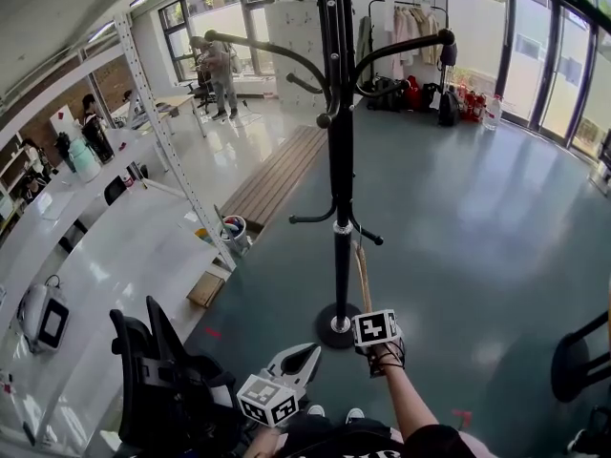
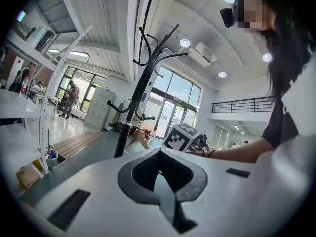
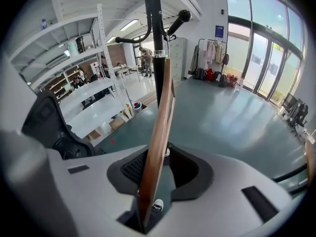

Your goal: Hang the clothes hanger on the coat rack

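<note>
A black coat rack (image 1: 341, 160) stands on a round base (image 1: 336, 324) just ahead of me. A wooden clothes hanger (image 1: 362, 277) runs from beside the rack's low hooks down to my right gripper (image 1: 367, 315). In the right gripper view the hanger (image 3: 159, 132) stands edge-on between the jaws of the right gripper (image 3: 155, 181). It lies against the left pad, and a gap shows on its right side. Its top end by the pole (image 3: 153, 23) is hidden. My left gripper (image 1: 307, 353) hangs low and left of the base. It (image 2: 159, 174) is shut and empty and points towards the rack (image 2: 136, 107).
A black office chair (image 1: 158, 380) stands close at my lower left, beside white desks (image 1: 115, 246) and a slanted metal upright (image 1: 167, 132). A wooden bench (image 1: 272, 179) lies beyond the rack. A black stool (image 1: 578, 361) is at the right edge. People (image 1: 218, 70) stand far back.
</note>
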A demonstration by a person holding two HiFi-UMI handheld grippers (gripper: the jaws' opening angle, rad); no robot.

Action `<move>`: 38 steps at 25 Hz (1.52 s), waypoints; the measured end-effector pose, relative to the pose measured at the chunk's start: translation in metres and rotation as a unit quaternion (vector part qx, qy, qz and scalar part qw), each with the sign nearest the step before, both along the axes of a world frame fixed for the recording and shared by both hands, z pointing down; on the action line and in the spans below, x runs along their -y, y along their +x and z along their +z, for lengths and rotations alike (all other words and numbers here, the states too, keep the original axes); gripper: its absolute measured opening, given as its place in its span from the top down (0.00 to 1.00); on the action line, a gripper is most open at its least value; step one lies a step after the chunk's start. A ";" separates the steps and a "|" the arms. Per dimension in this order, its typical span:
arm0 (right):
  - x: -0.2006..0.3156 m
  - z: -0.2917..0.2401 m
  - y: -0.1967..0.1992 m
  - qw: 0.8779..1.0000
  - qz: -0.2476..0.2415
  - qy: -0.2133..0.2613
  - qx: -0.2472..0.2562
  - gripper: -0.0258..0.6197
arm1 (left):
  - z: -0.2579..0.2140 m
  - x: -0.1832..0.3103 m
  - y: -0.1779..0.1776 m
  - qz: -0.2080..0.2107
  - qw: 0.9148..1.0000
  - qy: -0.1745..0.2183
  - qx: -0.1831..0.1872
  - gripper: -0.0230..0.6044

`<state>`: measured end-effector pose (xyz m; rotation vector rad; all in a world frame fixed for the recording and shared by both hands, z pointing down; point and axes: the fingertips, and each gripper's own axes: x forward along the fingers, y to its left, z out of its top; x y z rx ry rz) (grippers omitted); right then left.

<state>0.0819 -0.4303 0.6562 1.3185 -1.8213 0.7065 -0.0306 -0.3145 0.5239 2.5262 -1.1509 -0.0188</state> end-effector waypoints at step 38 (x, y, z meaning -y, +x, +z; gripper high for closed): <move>-0.157 -0.060 0.012 0.968 -0.049 0.044 0.244 0.95 | 0.008 -0.070 0.068 0.020 1.000 -0.017 0.009 0.96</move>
